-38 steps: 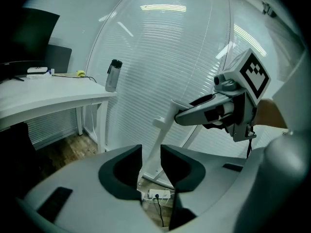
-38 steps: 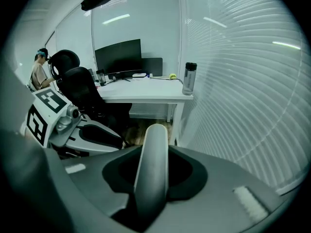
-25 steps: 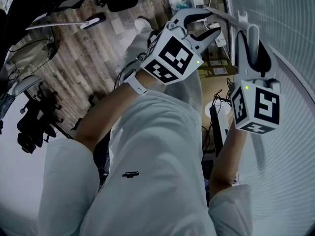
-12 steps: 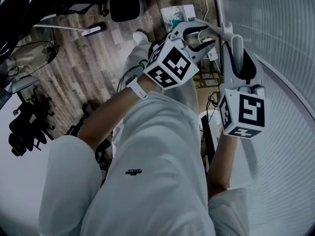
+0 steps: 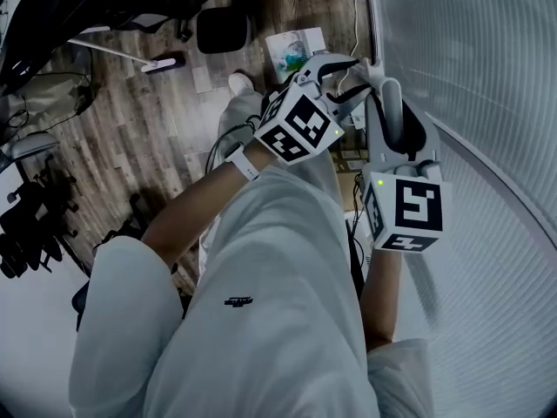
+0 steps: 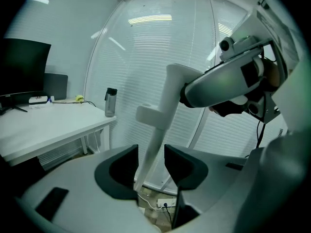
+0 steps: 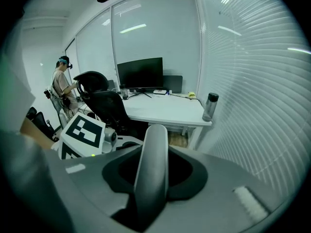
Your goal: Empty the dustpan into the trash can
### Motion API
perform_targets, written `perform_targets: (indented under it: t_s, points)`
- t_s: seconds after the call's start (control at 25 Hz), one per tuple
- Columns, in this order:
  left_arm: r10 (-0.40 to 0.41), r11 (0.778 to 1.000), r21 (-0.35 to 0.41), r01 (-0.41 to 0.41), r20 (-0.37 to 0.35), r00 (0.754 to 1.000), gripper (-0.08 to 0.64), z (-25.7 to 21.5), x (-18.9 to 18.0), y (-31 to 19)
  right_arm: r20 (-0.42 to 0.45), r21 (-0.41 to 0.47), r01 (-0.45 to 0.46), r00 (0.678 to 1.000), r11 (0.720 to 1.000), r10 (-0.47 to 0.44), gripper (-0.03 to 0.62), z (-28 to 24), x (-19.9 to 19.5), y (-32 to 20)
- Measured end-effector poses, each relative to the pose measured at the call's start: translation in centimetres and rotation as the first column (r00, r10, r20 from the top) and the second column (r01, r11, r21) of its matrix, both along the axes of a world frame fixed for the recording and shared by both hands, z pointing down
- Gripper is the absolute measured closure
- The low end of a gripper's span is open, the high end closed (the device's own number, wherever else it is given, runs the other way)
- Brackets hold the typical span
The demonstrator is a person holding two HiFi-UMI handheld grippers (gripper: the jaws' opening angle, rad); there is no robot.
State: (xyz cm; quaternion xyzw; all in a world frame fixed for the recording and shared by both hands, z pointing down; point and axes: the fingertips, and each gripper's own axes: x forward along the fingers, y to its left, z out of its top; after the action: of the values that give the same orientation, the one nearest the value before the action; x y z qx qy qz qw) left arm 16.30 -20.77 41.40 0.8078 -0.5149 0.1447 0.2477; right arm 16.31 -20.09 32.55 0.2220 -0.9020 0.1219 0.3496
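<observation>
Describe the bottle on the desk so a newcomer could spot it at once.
Find the white desk beside the window blinds, with the dark monitor on it. The bottle stands upright at the desk corner nearest the blinds, apart from the other items. It's the only tall, see-through thing with a dark cap.

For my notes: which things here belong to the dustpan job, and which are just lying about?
In the job: long handle, clamped in the right hand-held gripper; left hand-held gripper, jaws just opening, with the handle loose between them.
Lying about: water bottle, monitor, office chair, power strip.
</observation>
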Motion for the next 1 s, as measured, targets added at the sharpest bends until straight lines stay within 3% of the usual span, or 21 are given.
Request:
perform_targets:
  t_s: [0.48, 1.0]
  points:
    - [-0.048, 0.998, 0.048, 0.048, -0.001, 0.999, 0.457, -3.4, -3.3, 0.8, 0.029, -0.018, 0.044, 0.999, 0.999, -0.043, 0.474, -3.3, -3.5, 1.5]
    - [-0.176, 0.978, 0.105, 0.18, -0.048, 0.983, 0.457, -8.1, -7.1, 1.3, 0.034, 0.07, 0.132, 0.99, 0.989, -0.135, 0.474, -7.9, -7.1, 3.0]
